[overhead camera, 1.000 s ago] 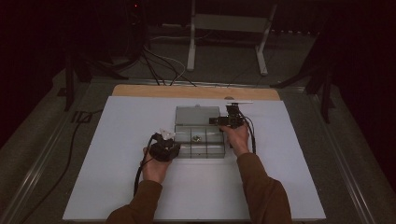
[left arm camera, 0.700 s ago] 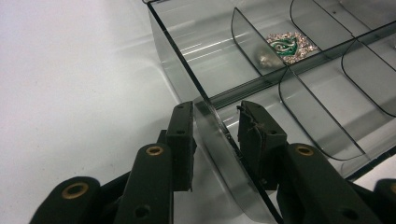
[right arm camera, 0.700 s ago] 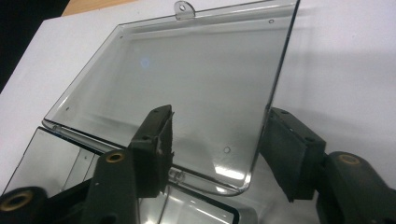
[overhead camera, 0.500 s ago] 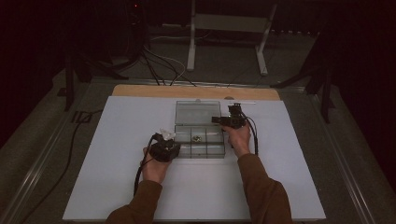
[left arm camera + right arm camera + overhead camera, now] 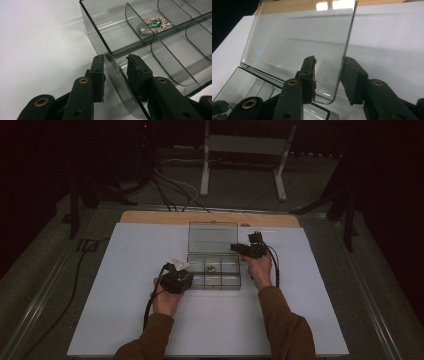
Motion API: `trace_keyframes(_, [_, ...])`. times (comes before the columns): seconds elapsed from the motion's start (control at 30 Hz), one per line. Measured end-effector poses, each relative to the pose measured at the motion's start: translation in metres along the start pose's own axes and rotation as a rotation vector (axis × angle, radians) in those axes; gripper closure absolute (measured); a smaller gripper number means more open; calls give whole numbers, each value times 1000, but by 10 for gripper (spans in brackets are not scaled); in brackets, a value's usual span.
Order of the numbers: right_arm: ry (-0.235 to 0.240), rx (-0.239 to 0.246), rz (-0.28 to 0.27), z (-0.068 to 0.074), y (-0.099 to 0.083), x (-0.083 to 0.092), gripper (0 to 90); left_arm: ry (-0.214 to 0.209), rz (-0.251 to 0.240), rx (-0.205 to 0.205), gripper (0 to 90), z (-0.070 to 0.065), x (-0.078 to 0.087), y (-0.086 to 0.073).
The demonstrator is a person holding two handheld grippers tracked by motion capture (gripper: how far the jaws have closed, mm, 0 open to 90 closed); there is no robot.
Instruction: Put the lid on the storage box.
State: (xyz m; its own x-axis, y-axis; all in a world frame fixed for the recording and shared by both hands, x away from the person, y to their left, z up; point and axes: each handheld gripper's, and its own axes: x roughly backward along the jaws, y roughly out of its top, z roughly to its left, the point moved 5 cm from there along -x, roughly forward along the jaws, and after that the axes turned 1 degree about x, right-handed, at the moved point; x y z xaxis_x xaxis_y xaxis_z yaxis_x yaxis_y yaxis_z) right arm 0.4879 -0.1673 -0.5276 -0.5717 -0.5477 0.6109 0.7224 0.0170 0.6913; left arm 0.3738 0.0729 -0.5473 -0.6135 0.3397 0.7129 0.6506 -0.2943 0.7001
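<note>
A clear plastic compartment box (image 5: 214,272) sits on the white sheet (image 5: 125,270) that covers the table, its lid (image 5: 212,237) swung open and standing up at the box's far side. Everything else is placed from that box.

The left gripper (image 5: 176,279) is at the box's near-left corner. In the left gripper view its jaws straddle the box's side wall (image 5: 117,75) — one outside, one inside the corner compartment — with a narrow gap on each side, so they look close around the wall but not pressed tight.

The right gripper (image 5: 248,249) is at the box's far-right corner, beside the raised lid. In the right gripper view its jaws stand apart either side of the lid's free side edge (image 5: 348,42); the left jaw lies in front of the clear panel, the right jaw just beyond the edge, and no firm pinch shows.

A small green and silver trinket (image 5: 155,23) lies in the middle compartment of the box's far row, with a pale rounded bead (image 5: 145,30) touching it
</note>
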Motion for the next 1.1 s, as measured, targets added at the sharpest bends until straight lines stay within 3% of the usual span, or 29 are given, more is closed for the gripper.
trace_keyframes(0.33, [-6, 116, -25, 1, 0, 11, 726, 12, 1, -6, 706, -1, 0, 0])
trace_keyframes(0.8, [-107, 332, -35, 12, -1, 22, 779, 17, 2, -6, 707, -1, 0, 0])
trace_keyframes(1.1, [-142, 388, -37, 16, -3, 26, 786, 16, 0, -7, 708, -1, 0, 0])
